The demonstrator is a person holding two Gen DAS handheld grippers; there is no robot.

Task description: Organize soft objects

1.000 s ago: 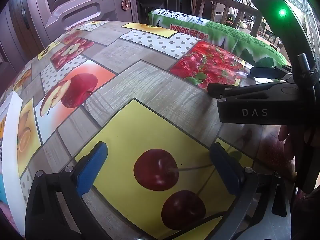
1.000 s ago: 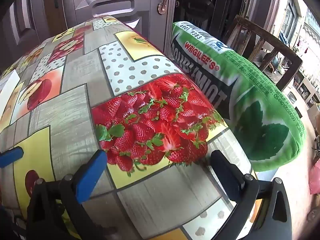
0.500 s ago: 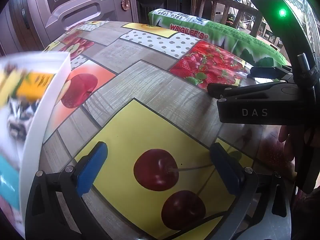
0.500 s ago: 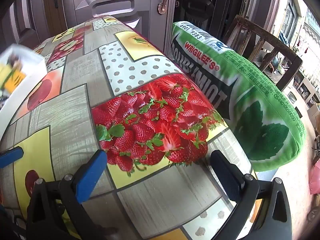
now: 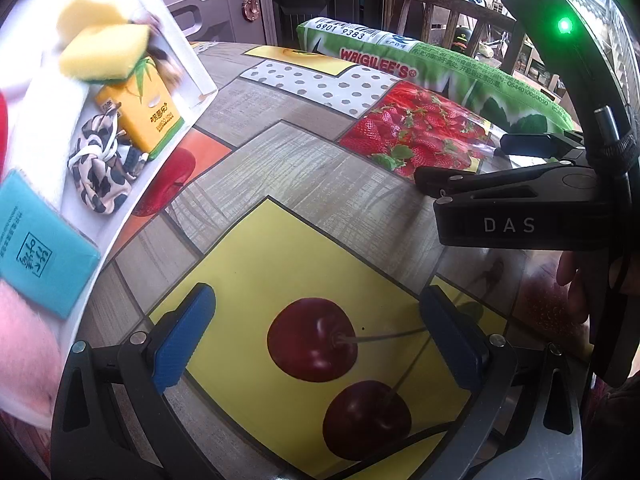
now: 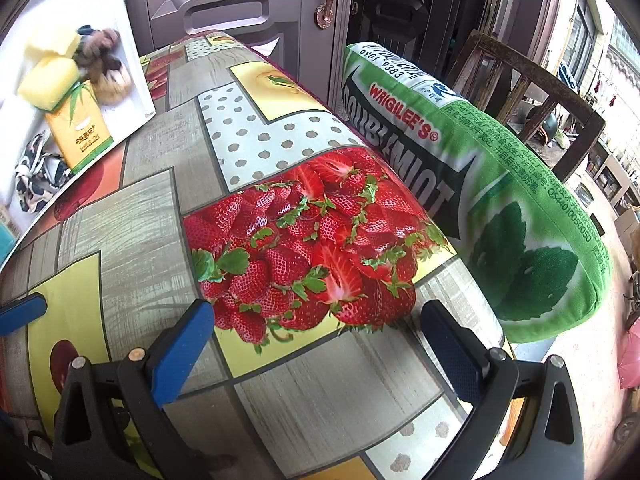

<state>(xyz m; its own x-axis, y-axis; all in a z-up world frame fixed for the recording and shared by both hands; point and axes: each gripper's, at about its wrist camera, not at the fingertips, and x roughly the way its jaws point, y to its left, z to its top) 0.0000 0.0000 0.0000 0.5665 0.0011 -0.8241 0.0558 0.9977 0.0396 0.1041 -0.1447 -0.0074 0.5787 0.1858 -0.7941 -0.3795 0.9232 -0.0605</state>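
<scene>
A white tray comes in tilted at the left over the table, carrying a yellow sponge, a yellow tissue pack, a leopard-print scrunchie, a teal tissue pack and something pink. It also shows in the right wrist view. My left gripper is open and empty above the cherry picture. My right gripper is open and empty above the strawberry picture; its body shows at right in the left view.
The table wears a fruit-print cloth. A green Wrigilee's cushion lies on a wooden chair past the table's right edge. A door stands behind.
The white tray with soft items has swung in from the left and now fills the left side of both views. Both grippers have stayed still.
</scene>
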